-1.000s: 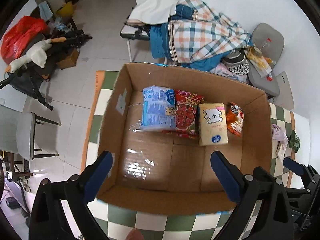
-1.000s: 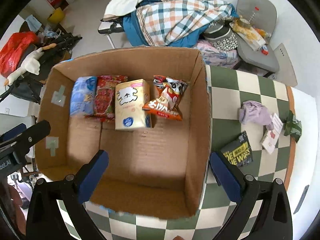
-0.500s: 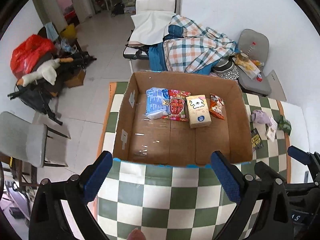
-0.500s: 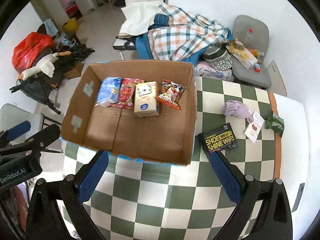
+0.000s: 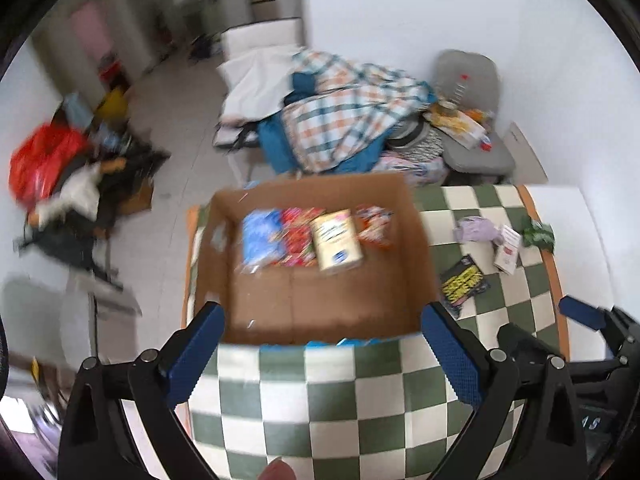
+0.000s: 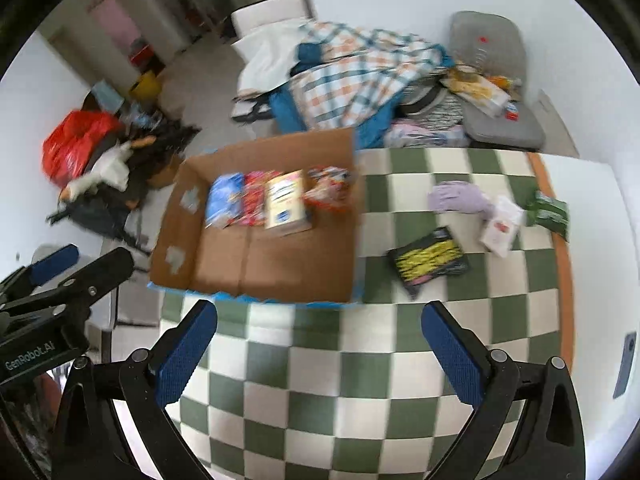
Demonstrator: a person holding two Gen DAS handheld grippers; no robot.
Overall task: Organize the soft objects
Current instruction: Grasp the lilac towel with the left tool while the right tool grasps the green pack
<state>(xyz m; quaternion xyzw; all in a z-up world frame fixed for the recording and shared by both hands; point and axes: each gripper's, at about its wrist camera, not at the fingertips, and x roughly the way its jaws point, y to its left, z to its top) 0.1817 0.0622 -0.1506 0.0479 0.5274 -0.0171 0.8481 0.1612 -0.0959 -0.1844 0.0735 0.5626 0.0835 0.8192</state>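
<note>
Above checkered table (image 6: 320,360): left gripper (image 5: 320,344) and right gripper (image 6: 320,340) both spread wide, empty. Cardboard box (image 6: 256,264) holds four packs in row along far wall. Black pack (image 6: 430,260), purple cloth (image 6: 460,198), white packet (image 6: 500,226), green packet (image 6: 550,212) loose on table right of box. Step, judged: between placements. Next: right gripper reaches black pack, nearest.

Four soft packets (image 5: 304,236) lie rowed in the cardboard box (image 5: 416,240) — lilac cloth (image 6: 460,198) outside it

I see my left tongs (image 5: 322,346) spread wide with nothing between the blue pads. My right tongs (image 6: 320,344) are also spread wide, holding nothing, side by side.
</note>
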